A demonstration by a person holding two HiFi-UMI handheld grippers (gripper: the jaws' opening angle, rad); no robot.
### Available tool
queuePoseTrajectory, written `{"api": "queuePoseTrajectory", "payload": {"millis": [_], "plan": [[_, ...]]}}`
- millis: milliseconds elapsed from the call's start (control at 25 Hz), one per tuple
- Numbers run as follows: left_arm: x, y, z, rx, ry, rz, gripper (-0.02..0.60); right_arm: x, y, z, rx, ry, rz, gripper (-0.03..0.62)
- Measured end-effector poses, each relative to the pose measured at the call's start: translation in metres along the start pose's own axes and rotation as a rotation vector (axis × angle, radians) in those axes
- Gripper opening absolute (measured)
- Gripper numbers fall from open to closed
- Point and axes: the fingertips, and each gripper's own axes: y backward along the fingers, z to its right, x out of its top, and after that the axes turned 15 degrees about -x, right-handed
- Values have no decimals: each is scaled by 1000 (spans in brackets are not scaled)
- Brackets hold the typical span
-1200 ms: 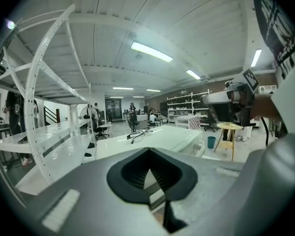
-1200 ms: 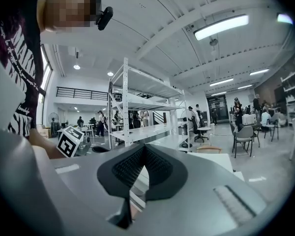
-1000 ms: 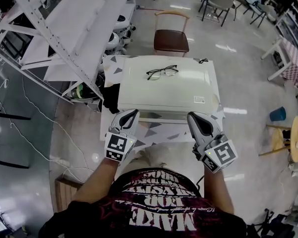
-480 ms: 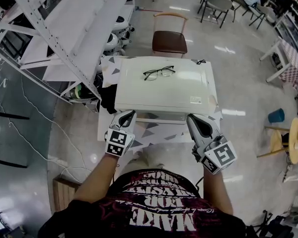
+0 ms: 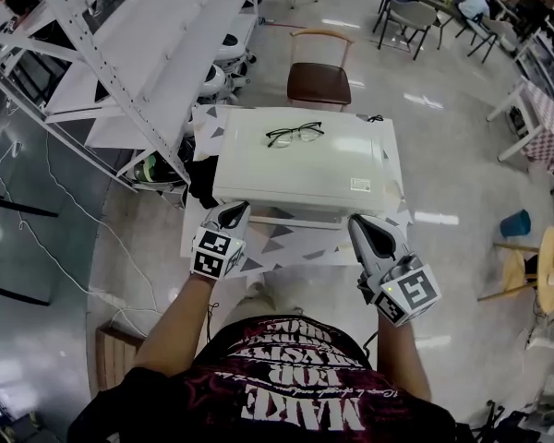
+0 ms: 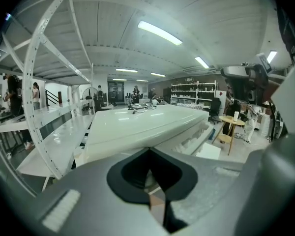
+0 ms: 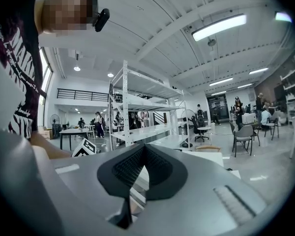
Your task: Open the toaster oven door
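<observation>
Toaster oven [image 5: 305,166] sits mid-surface [image 5: 291,247]. Its long axis runs left-right across the person, front toward them; the door face can't be seen from above. It's a cream, smooth box with rounded corners. Thin black-rimmed glasses [image 5: 294,134] lie on top, toward the back edge. The surface cover is white with grey triangles.

Left gripper [image 5: 236,209] is at the oven's front-left corner, contact unclear. Right gripper [image 5: 358,220] is just off the front-right corner. Both have fingers pressed together, gripping nothing.

A chair [image 5: 319,79] with a brown seat stands behind the oven; a white perforated metal rack [image 5: 120,53] is to its left.
</observation>
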Motion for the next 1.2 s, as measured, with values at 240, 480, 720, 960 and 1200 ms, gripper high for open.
{"api": "queuePoseTrajectory", "payload": {"millis": [240, 480, 720, 960, 1200], "plan": [[-5, 4, 6, 2, 11, -7, 0, -4, 8, -4, 40, -17, -13, 26], [-11, 9, 13, 41, -13, 0, 0, -5, 21, -4, 58, -21, -16, 26], [-21, 14, 21, 55, -24, -16, 0, -7, 35, -3, 64, -22, -19, 26], [-32, 20, 34, 65, -25, -13, 0, -9, 46, -6, 78, -29, -17, 26], [-51, 27, 49, 96, -27, 2, 0, -12, 59, -7, 85, -32, -17, 26]]}}
